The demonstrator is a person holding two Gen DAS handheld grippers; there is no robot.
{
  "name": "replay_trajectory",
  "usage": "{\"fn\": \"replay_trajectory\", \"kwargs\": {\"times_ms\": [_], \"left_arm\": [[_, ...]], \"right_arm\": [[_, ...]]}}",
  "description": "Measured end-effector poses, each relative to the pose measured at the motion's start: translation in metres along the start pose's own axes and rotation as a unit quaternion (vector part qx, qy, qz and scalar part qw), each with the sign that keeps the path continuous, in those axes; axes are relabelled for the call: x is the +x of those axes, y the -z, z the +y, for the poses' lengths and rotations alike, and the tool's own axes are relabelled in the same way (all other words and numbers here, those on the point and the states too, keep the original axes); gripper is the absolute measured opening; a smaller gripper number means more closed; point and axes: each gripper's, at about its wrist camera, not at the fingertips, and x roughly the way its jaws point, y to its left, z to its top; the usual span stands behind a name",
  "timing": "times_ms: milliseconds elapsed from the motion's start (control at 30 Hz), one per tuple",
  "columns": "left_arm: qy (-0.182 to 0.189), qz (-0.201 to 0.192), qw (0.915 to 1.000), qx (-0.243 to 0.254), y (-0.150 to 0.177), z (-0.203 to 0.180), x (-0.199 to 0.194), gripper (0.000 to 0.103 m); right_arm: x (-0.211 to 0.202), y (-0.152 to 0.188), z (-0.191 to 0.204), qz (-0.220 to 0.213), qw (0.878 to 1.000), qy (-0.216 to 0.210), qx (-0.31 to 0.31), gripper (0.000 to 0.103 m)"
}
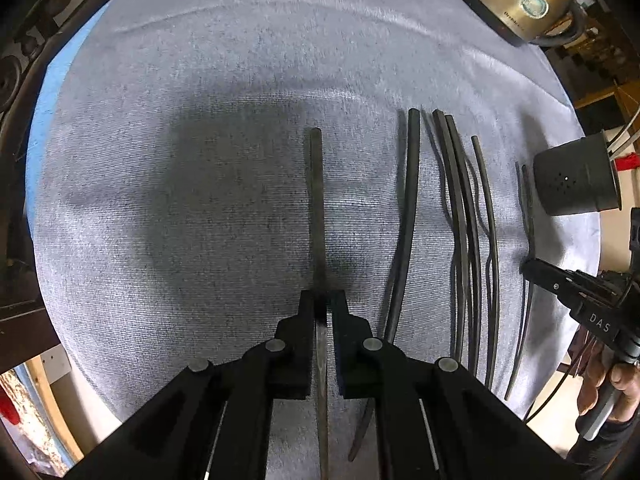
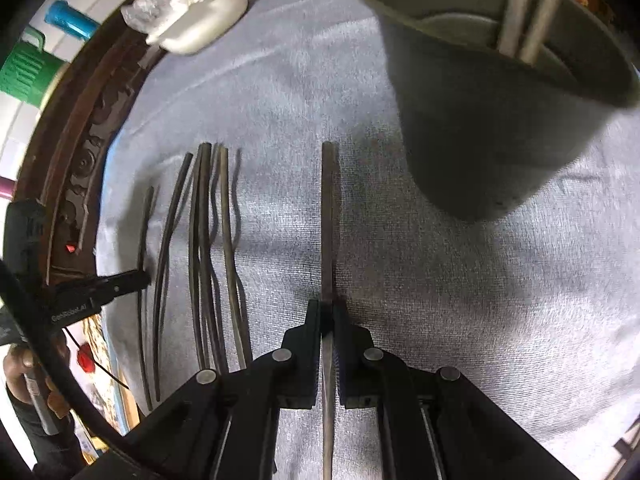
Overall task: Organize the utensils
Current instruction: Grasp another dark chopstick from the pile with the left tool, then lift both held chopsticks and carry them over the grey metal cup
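Left tongs [image 1: 323, 300] and right tongs [image 2: 328, 310] each pinch a chopstick [image 1: 317, 200] [image 2: 329, 216] mid-shaft: light, stiff, slick; loose chopsticks [image 1: 464, 220] lie mid-bench [image 1: 200, 80], holder cup [image 2: 480, 120] near far-right edge.

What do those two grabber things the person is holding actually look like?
Both tools, left and right, are matte black plastic, with two flat fingers on hinged links joined by round silver pins. White lettering marks their sides, and a bare hand grips a grey handle.

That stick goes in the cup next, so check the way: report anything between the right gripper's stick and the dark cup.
Nothing visible. The right gripper is shut on the stick; only grey cloth lies between it and the dark cup ahead-right. Two pale sticks already stand inside.
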Motion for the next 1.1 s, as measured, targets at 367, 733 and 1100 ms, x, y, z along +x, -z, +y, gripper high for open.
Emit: {"fn": "replay_trajectory", "kwargs": {"times_ms": [367, 733, 1100], "left_arm": [[0.006, 0.025, 0.9997, 0.006, -0.037, 0.004, 0.003, 0.006], [0.052, -0.102, 0.9931, -0.022, -0.013, 0.026, -0.051, 0.005], [0.012, -0.410, 0.9109, -0.045, 0.038, 0.030, -0.109, 0.005]], "right_arm": [[0.013, -0.032, 0.017, 0.070, 0.997, 0.042, -0.014, 0.008], [-0.027, -0.004, 0.022, -0.052, 0.998, 0.012, -0.016, 0.006], [-0.139, 0.049, 0.020, -0.397, 0.915, 0.071, 0.016, 0.006]]}}
